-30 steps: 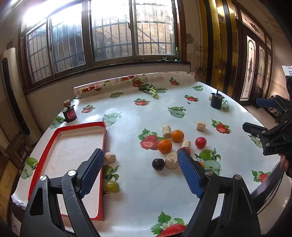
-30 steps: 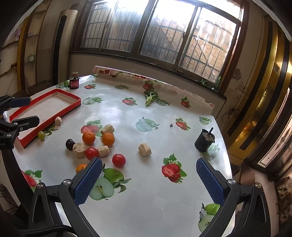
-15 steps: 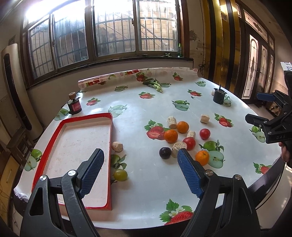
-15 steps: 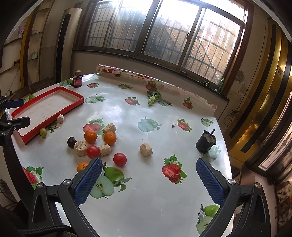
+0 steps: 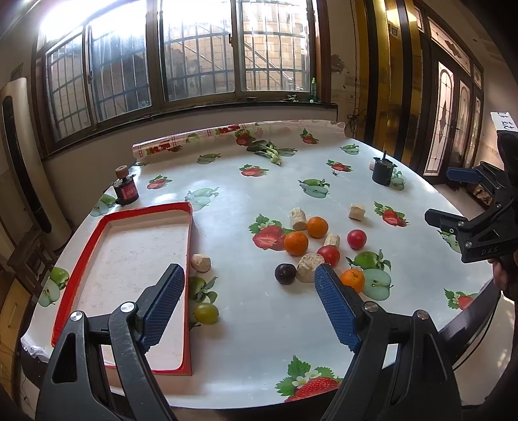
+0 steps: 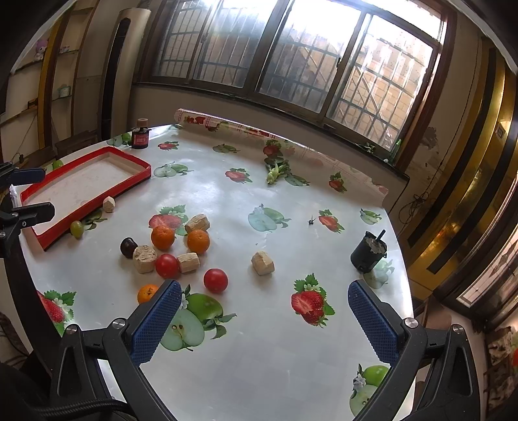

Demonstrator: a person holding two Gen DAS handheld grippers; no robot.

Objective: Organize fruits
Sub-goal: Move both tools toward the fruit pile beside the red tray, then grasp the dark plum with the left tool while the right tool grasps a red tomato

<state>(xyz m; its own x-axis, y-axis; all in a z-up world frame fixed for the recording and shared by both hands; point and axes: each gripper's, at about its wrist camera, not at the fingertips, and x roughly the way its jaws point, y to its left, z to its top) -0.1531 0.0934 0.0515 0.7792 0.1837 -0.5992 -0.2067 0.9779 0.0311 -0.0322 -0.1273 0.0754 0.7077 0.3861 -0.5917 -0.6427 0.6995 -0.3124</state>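
Three oranges, two red tomatoes, one dark plum, one green grape, five cork-like chunks, one red tray, two dark pots, two grippers

We can read the letters "DAS" on the black right gripper; other labels are too blurry.

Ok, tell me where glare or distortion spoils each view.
Left wrist view: the window blows out white at top left, and the fisheye bends the table edge. Right wrist view: sky glare washes the window top, and sheen whitens the tablecloth near the tray.
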